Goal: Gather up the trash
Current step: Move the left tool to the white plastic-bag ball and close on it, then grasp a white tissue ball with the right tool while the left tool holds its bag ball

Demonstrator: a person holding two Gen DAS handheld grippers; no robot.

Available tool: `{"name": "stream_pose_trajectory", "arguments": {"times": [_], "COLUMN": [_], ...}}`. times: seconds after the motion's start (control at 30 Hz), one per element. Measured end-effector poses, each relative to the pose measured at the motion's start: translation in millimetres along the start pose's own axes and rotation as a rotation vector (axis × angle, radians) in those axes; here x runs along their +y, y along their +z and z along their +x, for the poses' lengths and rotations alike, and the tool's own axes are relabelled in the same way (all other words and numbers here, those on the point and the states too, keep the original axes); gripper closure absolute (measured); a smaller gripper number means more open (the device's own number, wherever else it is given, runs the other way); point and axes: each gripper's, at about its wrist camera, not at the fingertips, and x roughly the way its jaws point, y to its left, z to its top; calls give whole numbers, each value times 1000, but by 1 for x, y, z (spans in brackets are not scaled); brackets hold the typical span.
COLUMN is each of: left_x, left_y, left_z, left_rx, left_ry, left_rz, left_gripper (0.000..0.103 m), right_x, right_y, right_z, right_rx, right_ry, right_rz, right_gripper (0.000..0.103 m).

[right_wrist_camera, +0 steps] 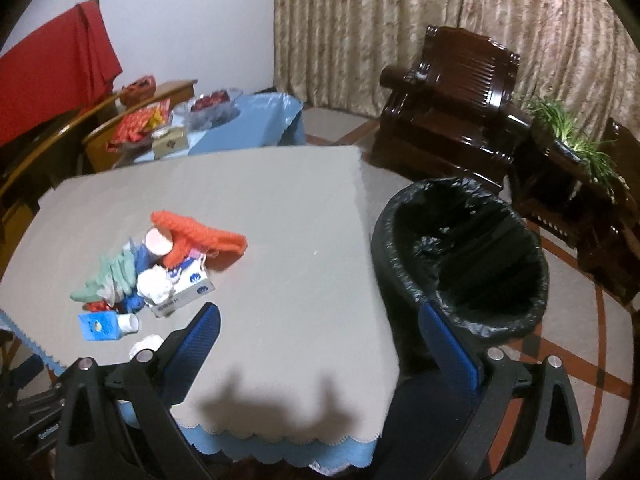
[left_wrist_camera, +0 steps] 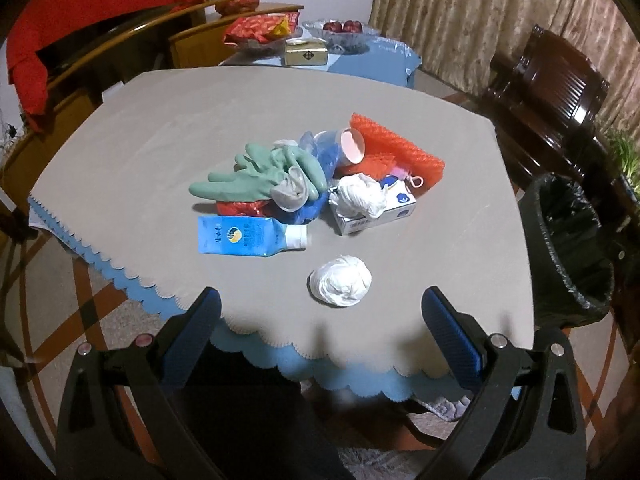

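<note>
Both hand-held grippers, left (left_wrist_camera: pixel 320 312) and right (right_wrist_camera: pixel 318 326), gape wide, empty | crumpled white wad (left_wrist_camera: pixel 339 281) nearest you (easy first pick) | lined bin (right_wrist_camera: pixel 464 256) waits beside desk (right_wrist_camera: pixel 288 240).

We see dim, warm indoor light, with soft shadows on the tablecloth (right_wrist_camera: pixel 280 400) at its near edge. Fisheye bending curves the edges, corners go black, and detail looks slightly soft.

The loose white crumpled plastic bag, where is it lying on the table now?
In the left wrist view, the white crumpled plastic bag lies alone on the grey tablecloth, near the front edge, just right of the blue flattened carton.
</note>
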Motion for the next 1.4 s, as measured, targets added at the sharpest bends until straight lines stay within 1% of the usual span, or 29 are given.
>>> {"name": "stream_pose_trajectory", "arguments": {"times": [0.1, 0.3, 0.47, 0.83, 0.97, 1.07, 1.1, 1.17, 1.2, 1.23, 1.3, 1.33, 1.4], "left_x": [-1, -5, -8, -4, -7, -9, -9, -8, -7, -7, -9, -8, -2], "left_y": [2, 3, 5, 7, 6, 4, 2, 1, 1, -1, -2, -1, 1], "left_z": [21, 60, 92, 130, 139, 145, 147, 152, 155, 156, 154, 152, 146], "left_rx": [36, 106, 157, 213, 227, 240, 244, 261, 277, 275, 258, 251, 222], "left_ry": [-14, -16, 1, 9, 5, 1, -5, -23, -52, -60, -65, -64, -59], "left_rz": [0, 3, 29, 40, 49, 63, 63, 58, 46, 44, 57, 56, 43], "left_gripper": [5, 5, 5, 6, 7, 7, 10, 31, 34, 37, 52, 57, 59], "right_x": [4, 7, 13, 31, 39, 46, 50, 55, 57, 61, 67, 69, 75], "right_y": [-4, -6, -8, -12, -18, -21, -20, -20, -19, -18, -16, -15, -13], "right_z": [15, 38, 60, 100, 115, 120, 121, 122, 122, 121, 121, 121, 121], "right_rx": [23, 58, 85, 126, 154, 169, 170, 166, 165, 163, 159, 157, 155], "right_ry": [13, 17, 19, 36, 61, 81, 89, 100, 105, 113, 125, 128, 137], "right_rz": [-3, -1, -10, -27, -41, -52, -58, -67, -69, -73, -81, -84, -93], "right_gripper": [7, 8, 8, 8, 12, 13, 13, 13, 13, 14, 14, 14, 16]}}
